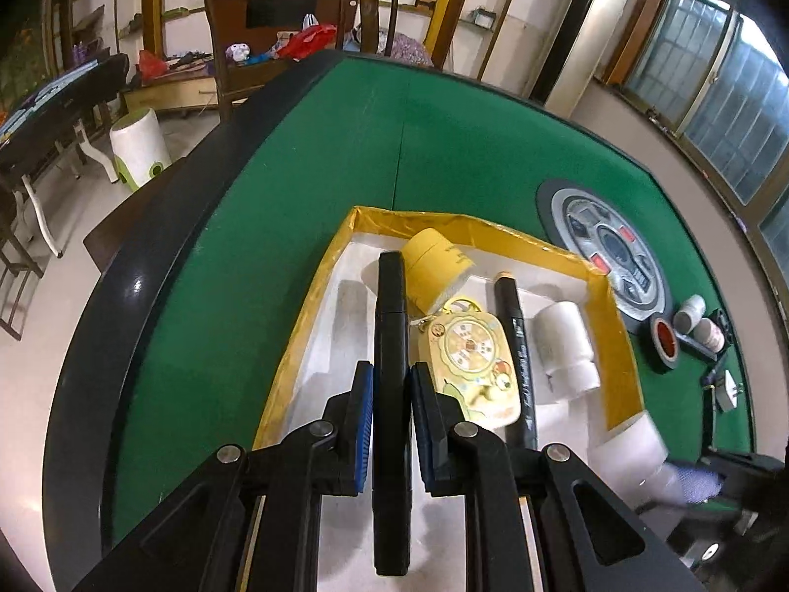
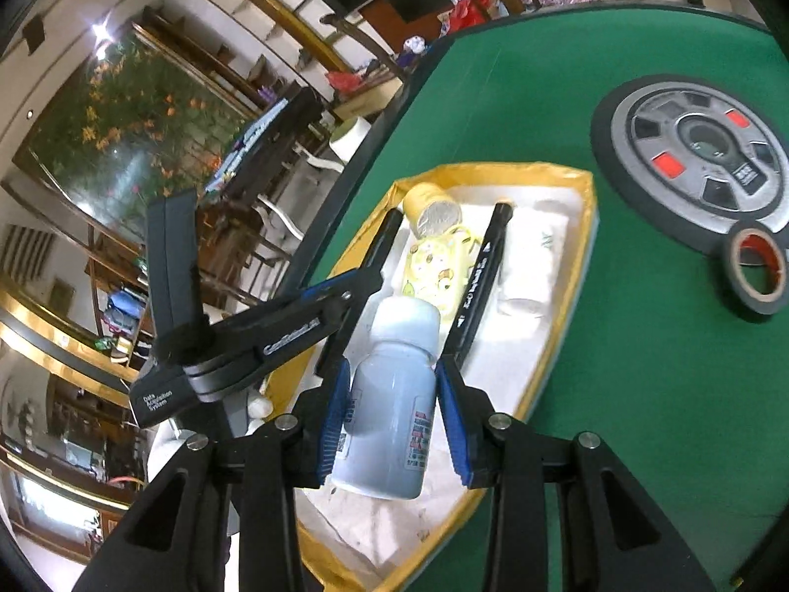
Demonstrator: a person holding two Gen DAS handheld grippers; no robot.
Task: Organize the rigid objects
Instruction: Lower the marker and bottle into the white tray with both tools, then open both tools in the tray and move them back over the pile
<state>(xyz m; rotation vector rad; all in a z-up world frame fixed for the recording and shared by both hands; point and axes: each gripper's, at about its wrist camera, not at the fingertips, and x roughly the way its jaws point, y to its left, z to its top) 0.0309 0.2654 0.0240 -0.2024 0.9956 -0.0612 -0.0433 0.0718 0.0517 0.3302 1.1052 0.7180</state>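
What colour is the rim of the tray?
Yellow; the tray rim shows best in the left wrist view.

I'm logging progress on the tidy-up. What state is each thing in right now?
Left gripper: shut on black marker, over the tray.
Right gripper: shut on white bottle, capped, over the tray.
Tray: open-topped, partly filled.
Second black marker: capped, lying in tray.
Yellow tape roll: tipped against tray wall.
White jar: lying on its side.
Black tape roll: outside tray, on the felt.

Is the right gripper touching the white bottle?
Touching. The right wrist view shows the right gripper with its blue jaws pressed on both sides of the white bottle, held above the yellow-rimmed tray.
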